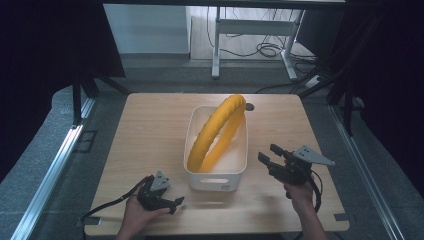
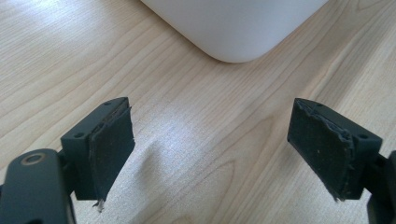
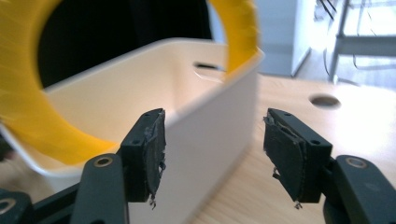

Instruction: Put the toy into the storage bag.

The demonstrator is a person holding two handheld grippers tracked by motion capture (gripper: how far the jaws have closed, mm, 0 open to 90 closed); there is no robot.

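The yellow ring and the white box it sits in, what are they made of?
The yellow ring looks like soft foam or fabric-wrapped padding: matte, faintly ribbed, no shine. The white box seems to be smooth plastic, with thin moulded walls, rounded corners and a cut-out handle slot.

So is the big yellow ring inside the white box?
Partly in. The yellow padded ring stands tilted in the white plastic box, its top poking over the far rim.

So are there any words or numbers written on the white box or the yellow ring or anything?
None can be read. The white box, the yellow ring, the wooden table and both grippers, left and right, show no readable letters, numbers or signs.
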